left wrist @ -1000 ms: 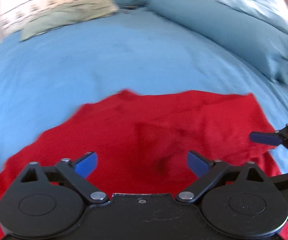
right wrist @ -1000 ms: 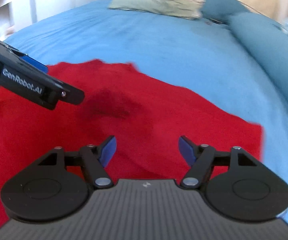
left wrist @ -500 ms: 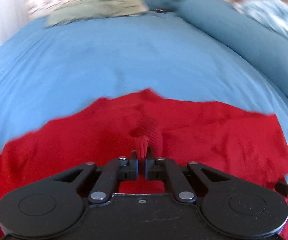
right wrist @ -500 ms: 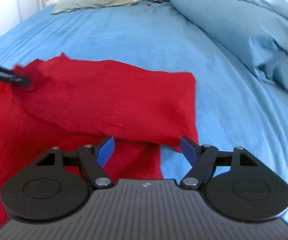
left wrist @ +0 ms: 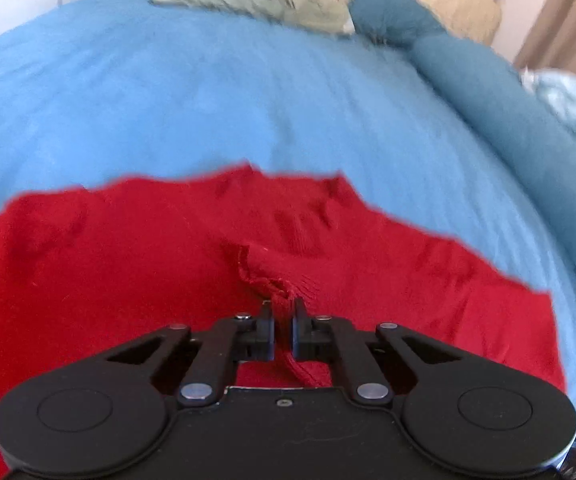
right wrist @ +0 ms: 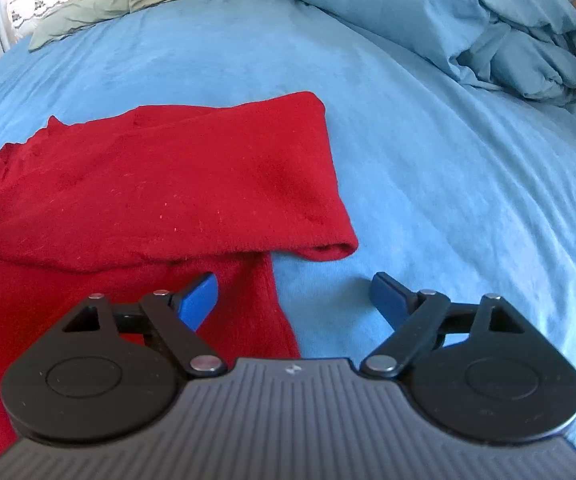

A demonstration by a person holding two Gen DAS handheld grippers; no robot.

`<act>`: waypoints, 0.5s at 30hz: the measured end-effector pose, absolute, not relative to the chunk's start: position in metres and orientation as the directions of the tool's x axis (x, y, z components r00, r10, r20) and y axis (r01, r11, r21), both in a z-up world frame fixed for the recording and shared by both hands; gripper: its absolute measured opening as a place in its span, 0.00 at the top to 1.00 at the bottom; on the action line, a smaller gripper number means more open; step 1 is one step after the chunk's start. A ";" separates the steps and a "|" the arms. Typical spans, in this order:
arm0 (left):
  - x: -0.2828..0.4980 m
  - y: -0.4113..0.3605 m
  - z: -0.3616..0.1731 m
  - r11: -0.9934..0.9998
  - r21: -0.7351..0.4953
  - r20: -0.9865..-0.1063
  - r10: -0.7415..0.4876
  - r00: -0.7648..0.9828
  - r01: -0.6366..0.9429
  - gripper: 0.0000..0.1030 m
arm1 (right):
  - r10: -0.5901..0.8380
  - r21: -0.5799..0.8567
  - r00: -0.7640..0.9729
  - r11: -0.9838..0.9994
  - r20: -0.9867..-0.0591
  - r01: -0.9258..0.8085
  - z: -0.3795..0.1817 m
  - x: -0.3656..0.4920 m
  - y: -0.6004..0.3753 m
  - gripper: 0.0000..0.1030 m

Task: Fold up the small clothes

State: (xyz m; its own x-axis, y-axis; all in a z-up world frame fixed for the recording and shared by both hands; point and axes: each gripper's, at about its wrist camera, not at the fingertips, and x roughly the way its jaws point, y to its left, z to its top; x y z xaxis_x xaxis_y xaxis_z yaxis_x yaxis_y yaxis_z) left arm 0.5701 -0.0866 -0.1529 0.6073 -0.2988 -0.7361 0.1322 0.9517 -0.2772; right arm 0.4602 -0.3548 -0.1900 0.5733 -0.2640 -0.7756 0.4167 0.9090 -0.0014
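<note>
On the blue bedsheet (right wrist: 428, 128), the red garment (right wrist: 160, 184) is lying partly folded, with one layer turned over the rest and a rounded fold edge showing at its near right corner. The left gripper (left wrist: 283, 316) is pinching a raised ridge of the knit fabric, its jaws pressed together on the cloth. The right gripper (right wrist: 294, 300) is hovering just above the garment's right edge, its jaws spread wide and gripping nothing. Judging from this layout, a fold is in progress. To do it well, the operator should be keeping the pinched cloth low and taut, carrying it in a straight line across the garment, and aligning edge over edge before letting go. The free gripper is probably best used for pinning or smoothing the lower layer. Bunching under the lifted ridge is the main risk, since knit fabric drags easily.
</note>
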 end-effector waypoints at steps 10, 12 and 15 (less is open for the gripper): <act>0.545 0.015 -0.125 0.977 -0.188 -0.698 -0.059 0.713 -0.102 0.93 | -0.275 -0.060 0.573 0.929 -0.772 0.365 -0.190 0.481 -0.345 0.03; 0.542 0.022 -0.134 0.977 -0.188 -0.709 -0.061 0.702 -0.105 0.93 | -0.293 -0.084 0.578 0.929 -0.762 0.360 -0.191 0.487 -0.345 0.03; 0.537 0.025 -0.134 0.979 -0.174 -0.707 -0.053 0.705 -0.102 0.93 | -0.357 -0.130 0.561 0.905 -0.747 0.404 -0.191 0.493 -0.354 0.00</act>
